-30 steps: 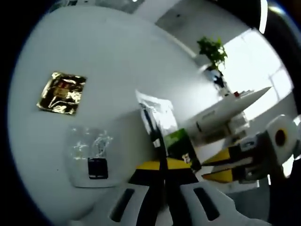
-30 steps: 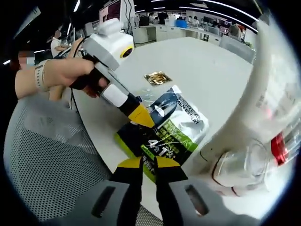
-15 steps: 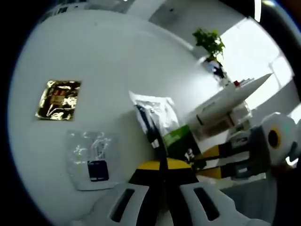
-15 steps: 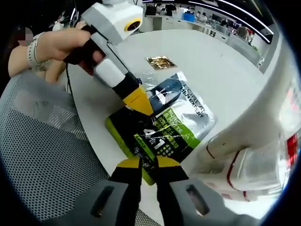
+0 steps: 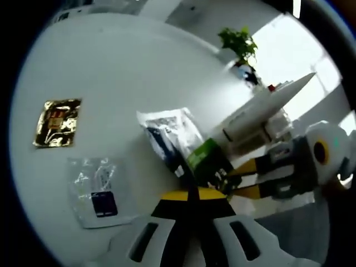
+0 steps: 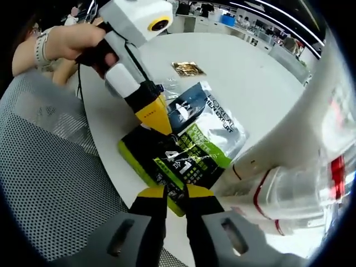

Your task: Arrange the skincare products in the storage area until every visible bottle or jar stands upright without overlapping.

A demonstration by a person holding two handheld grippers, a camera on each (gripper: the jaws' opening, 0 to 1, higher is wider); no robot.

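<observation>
Both grippers, left gripper [image 6: 157,123] and right gripper [image 6: 176,193], pinch the green pouch [image 6: 186,150] on the table [image 6: 245,78] (jaws closed). Next: lift together, stand it upright.

The big packet [image 6: 192,147] lies flat at the counter [image 6: 245,78] edge. Behind it lies a small foil packet [image 6: 188,68]. A tube [image 6: 289,167] lies beside the big packet.

three flat packets: one green-black pouch [image 6: 186,147], one gold sachet [image 5: 55,123], one clear sachet [image 5: 94,191].
</observation>
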